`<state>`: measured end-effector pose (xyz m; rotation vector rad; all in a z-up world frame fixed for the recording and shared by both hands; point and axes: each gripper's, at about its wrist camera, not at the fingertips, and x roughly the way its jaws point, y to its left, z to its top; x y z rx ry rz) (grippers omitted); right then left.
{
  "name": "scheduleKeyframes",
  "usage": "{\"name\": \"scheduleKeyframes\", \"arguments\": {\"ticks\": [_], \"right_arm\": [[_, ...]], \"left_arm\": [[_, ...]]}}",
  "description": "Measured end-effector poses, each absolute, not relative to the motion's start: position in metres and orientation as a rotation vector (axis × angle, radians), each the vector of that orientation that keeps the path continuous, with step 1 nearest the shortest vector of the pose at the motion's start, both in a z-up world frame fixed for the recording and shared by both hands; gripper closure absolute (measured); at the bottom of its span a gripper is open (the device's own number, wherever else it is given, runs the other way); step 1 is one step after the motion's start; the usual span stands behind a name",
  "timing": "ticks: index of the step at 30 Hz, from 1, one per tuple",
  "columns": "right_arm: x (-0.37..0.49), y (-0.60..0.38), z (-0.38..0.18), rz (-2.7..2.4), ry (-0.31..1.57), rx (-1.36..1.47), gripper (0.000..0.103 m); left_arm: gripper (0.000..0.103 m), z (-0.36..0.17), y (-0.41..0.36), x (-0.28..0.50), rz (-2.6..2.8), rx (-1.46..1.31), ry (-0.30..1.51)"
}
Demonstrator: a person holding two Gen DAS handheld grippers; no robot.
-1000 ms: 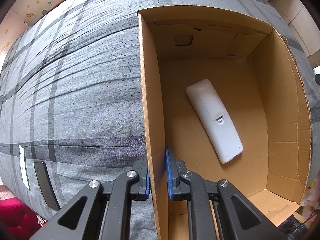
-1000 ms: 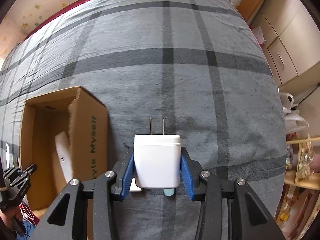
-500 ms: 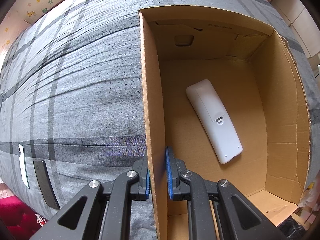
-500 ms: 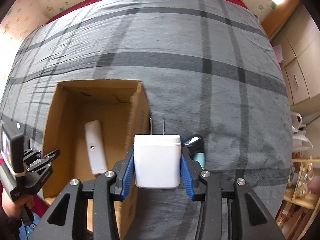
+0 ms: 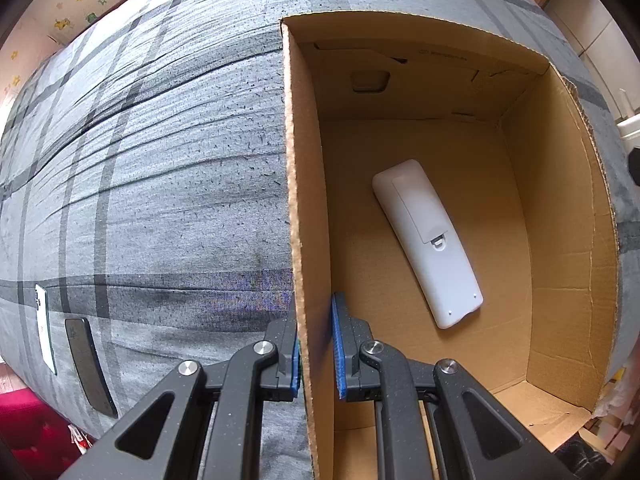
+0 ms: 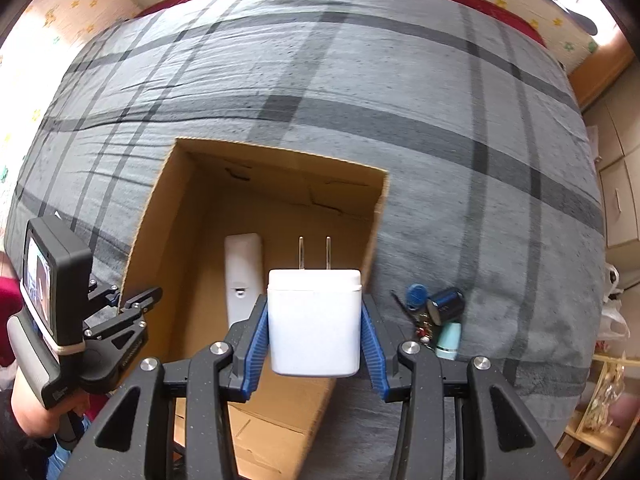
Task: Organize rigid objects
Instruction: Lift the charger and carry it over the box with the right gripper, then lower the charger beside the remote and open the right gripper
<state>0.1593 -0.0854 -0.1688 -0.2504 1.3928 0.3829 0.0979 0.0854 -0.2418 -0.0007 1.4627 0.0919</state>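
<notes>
The right tongs (image 6: 315, 322) are clamped on the white charger (image 6: 314, 320), blue pads squeezing its two flanks, prongs pointing to twelve o'clock. It hangs above the cardboard box (image 6: 160, 208), right by the wall at three o'clock. Down on the box floor lies the white remote (image 5: 428, 244), back side up. Across at nine o'clock, the left tongs (image 5: 316, 350) are pinched tight on the box's side wall, steadying it on the grey plaid bed (image 6: 440, 120).

Now, the risks. The charger sits so near that three o'clock wall that, let go here, it could clip the rim and tumble out onto the bed among the small items (image 6: 436, 312) lying at three o'clock. The casing looks smooth, so it might slide between the pads. Dropped from this height, it could land on the remote. And on a soft bed, the box could tip if the left tongs let go.
</notes>
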Motion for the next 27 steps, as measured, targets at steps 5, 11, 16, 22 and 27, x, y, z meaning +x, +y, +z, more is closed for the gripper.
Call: {"name": "scheduleKeyframes", "arguments": {"ticks": [5,11,16,22,27], "right_arm": [[0.159,-0.066,-0.182,0.406,1.404,-0.273,0.057],[0.159,-0.051,-0.204,0.413,1.424,-0.298,0.057],[0.162,-0.043,-0.223,0.413,1.443,-0.31,0.057],[0.166,-0.034,-0.244,0.415,1.465,-0.326,0.057],[0.17,-0.03,-0.263,0.409,1.487,-0.334,0.057]], "left_arm": [[0.09,-0.242,0.087,0.098,0.091,-0.01,1.463],[0.09,-0.243,0.089,0.097,0.09,-0.009,1.464],[0.09,-0.243,0.089,0.098,0.086,-0.011,1.466],[0.09,-0.244,0.091,0.098,0.084,-0.013,1.468],[0.09,-0.244,0.09,0.098,0.083,-0.013,1.469]]}}
